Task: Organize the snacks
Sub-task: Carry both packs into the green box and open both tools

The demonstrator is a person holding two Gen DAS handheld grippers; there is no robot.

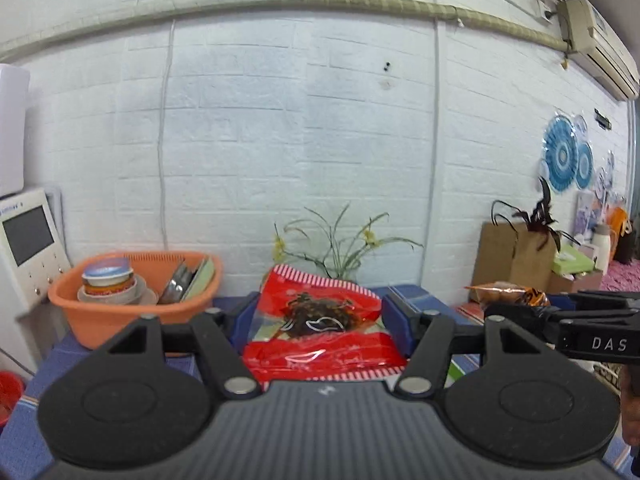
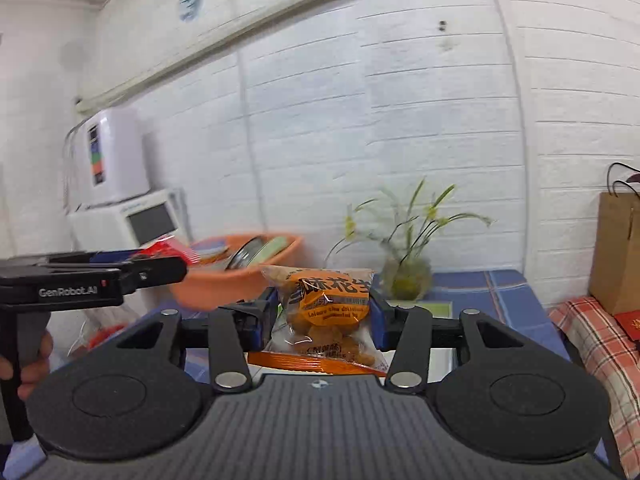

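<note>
My left gripper (image 1: pixel 318 316) is shut on a red snack bag (image 1: pixel 320 320) with a clear window and dark contents, held up between its blue pads. My right gripper (image 2: pixel 324 312) is shut on an orange snack bag (image 2: pixel 326 308) of golden pieces, lifted off the table. In the left wrist view the right gripper (image 1: pixel 500 314) reaches in from the right with the orange bag (image 1: pixel 504 294) at its tip. In the right wrist view the left gripper (image 2: pixel 160 268) enters from the left with the red bag (image 2: pixel 170 250) poking out, a hand (image 2: pixel 34 360) on its handle.
An orange basin (image 1: pixel 132 312) with bowls and plates sits left on the blue tiled table (image 2: pixel 500 292). A glass vase of green stems (image 2: pixel 406 276) stands against the white brick wall. White appliances (image 2: pixel 132 220) stand at the left; a brown paper bag (image 2: pixel 618 248) and checked cloth (image 2: pixel 600 344) lie right.
</note>
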